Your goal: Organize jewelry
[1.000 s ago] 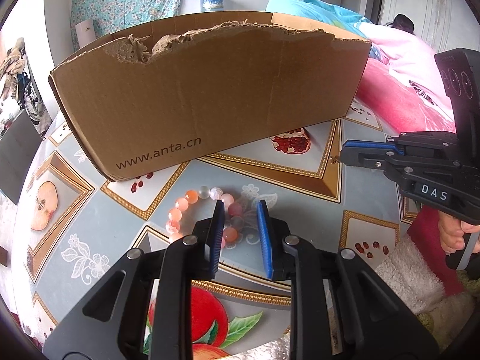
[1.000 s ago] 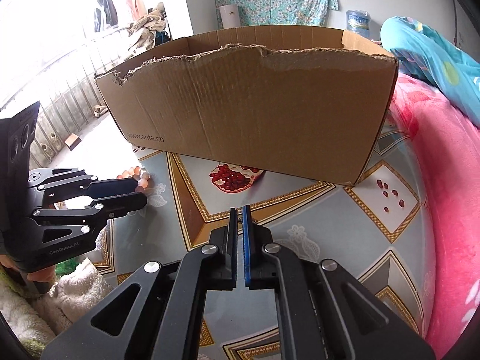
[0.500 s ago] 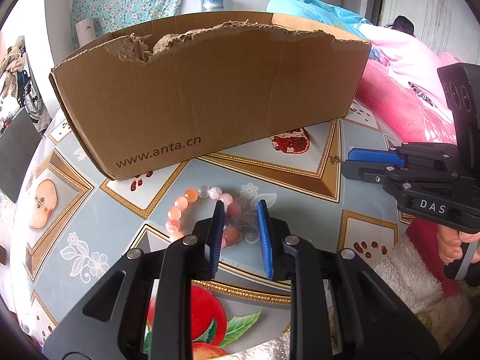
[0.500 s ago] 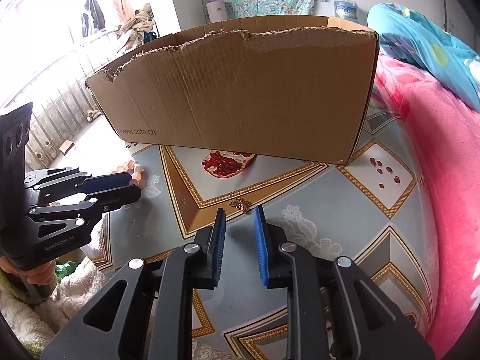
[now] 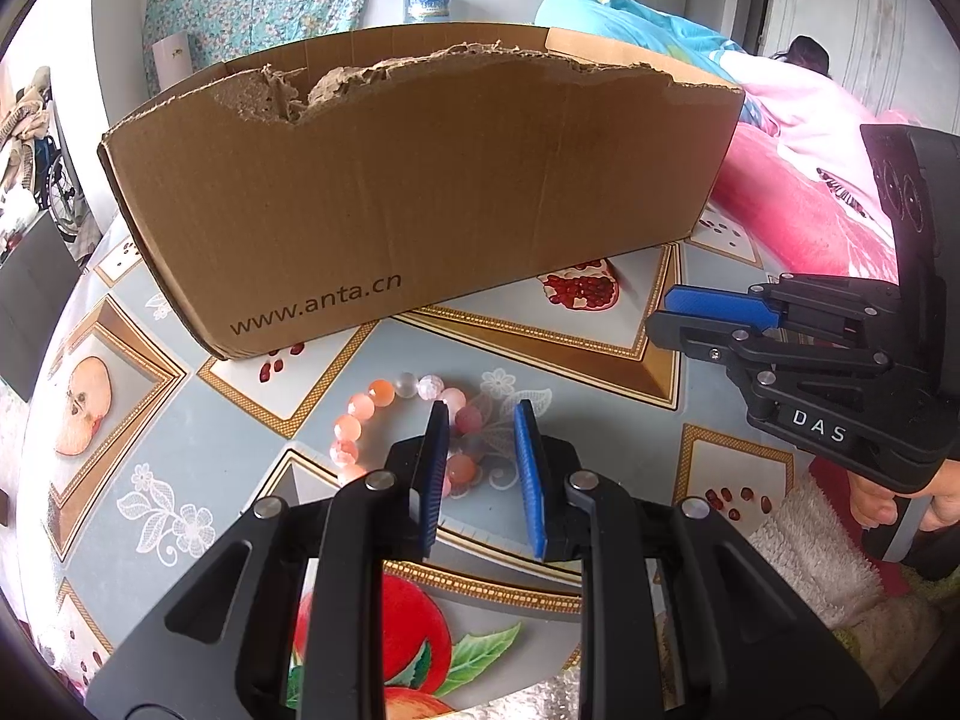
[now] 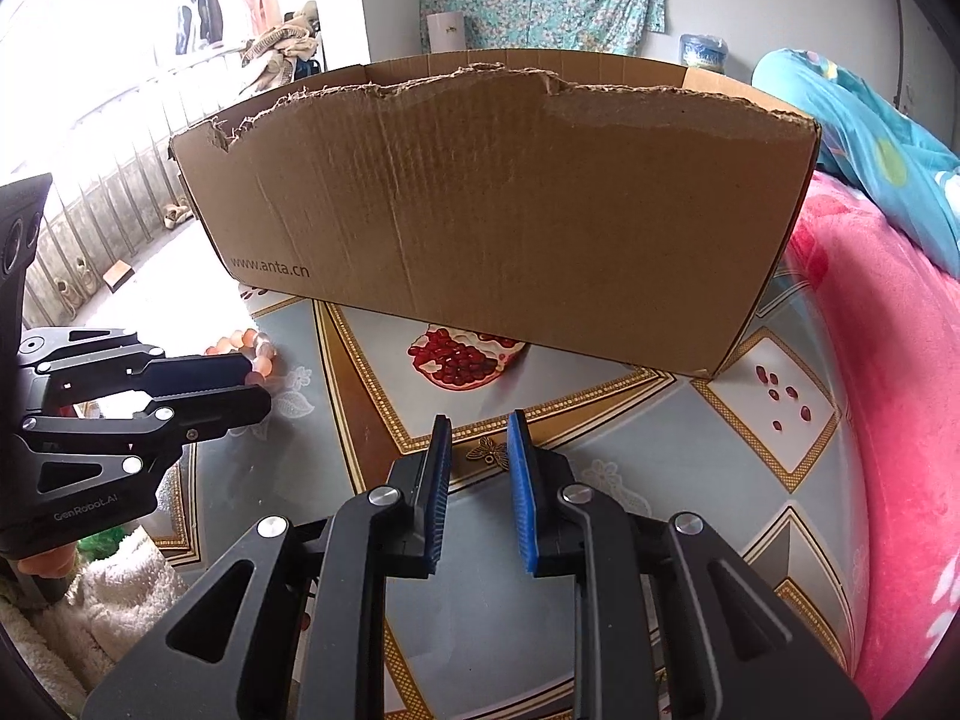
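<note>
A pink and orange bead bracelet [image 5: 384,420] lies on the patterned tabletop, just in front of the cardboard box [image 5: 420,198]. My left gripper [image 5: 480,420] is open, its fingertips just over the bracelet's right side. A small bronze butterfly-shaped piece [image 6: 487,450] lies on the table between the tips of my open right gripper [image 6: 478,429]. The right gripper also shows in the left wrist view [image 5: 690,312], and the left gripper shows in the right wrist view [image 6: 240,384], with the bracelet [image 6: 252,348] behind it.
The open-topped cardboard box [image 6: 510,210] with a torn front edge stands across the back of the table. A pink blanket [image 6: 888,420] lies along the right. A white fluffy cloth [image 5: 804,546] sits at the near table edge.
My right gripper has opened from shut and moved forward down to the butterfly piece. My left gripper has stayed open over the bracelet, almost unmoved.
</note>
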Demonstrator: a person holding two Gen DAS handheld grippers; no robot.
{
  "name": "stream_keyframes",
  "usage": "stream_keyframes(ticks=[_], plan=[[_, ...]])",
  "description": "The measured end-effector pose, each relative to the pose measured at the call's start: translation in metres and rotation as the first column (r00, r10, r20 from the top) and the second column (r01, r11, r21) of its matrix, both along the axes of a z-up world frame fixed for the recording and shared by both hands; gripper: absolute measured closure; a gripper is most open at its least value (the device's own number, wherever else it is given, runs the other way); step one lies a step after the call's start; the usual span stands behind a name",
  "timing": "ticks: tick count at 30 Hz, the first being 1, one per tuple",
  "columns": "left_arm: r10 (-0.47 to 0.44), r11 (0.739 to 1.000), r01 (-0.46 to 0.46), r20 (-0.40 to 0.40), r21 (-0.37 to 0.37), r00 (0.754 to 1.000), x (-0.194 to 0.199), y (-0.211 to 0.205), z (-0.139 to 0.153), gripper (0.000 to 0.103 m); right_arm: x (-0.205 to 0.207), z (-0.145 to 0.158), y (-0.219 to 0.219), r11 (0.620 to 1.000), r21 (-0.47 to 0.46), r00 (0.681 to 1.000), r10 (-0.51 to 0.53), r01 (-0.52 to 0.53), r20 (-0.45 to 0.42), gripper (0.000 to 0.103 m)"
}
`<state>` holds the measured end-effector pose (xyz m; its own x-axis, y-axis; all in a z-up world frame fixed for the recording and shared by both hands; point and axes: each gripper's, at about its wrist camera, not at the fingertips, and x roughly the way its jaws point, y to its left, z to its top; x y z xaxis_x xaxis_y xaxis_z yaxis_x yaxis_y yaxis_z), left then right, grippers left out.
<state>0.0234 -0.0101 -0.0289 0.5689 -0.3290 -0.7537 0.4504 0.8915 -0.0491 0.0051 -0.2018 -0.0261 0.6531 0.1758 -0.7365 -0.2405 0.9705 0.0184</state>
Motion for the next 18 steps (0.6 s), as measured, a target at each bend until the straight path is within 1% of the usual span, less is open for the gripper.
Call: stream_keyframes(ticks=[3, 5, 6, 9, 13, 18], plan=[[0.002, 1.000, -0.002, 0.000, -0.002, 1.000, 0.0001, 0.0000, 0.0004, 0.082, -0.0008, -0.0006, 0.0015, 1.000, -0.009, 1.000, -0.005, 0.005, 0.013, 0.084], [0.001, 1.000, -0.001, -0.001, -0.003, 1.000, 0.0002, -0.0002, 0.0005, 0.082, -0.0009, -0.0010, 0.0018, 1.000, -0.006, 1.000, -0.002, 0.002, 0.017, 0.088], [0.000, 1.000, 0.000, -0.003, -0.004, 1.000, 0.0005, 0.0003, 0.0005, 0.082, -0.0011, -0.0011, 0.0025, 1.000, -0.002, 1.000, 0.005, -0.005, 0.017, 0.092], [-0.002, 1.000, 0.002, -0.002, -0.009, 1.000, 0.0002, 0.0018, 0.0016, 0.082, -0.0029, -0.0010, 0.0056, 1.000, -0.015, 1.000, 0.010, -0.009, 0.025, 0.092], [0.001, 1.000, -0.001, 0.005, -0.009, 1.000, -0.0005, 0.0027, 0.0041, 0.082, -0.0023, -0.0004, 0.0038, 1.000, -0.001, 1.000, 0.012, -0.012, 0.019, 0.093], [0.024, 1.000, -0.024, -0.010, 0.020, 1.000, 0.0036, -0.0012, 0.0032, 0.082, -0.0013, 0.0004, 0.0018, 1.000, 0.015, 1.000, 0.016, -0.016, 0.005, 0.093]])
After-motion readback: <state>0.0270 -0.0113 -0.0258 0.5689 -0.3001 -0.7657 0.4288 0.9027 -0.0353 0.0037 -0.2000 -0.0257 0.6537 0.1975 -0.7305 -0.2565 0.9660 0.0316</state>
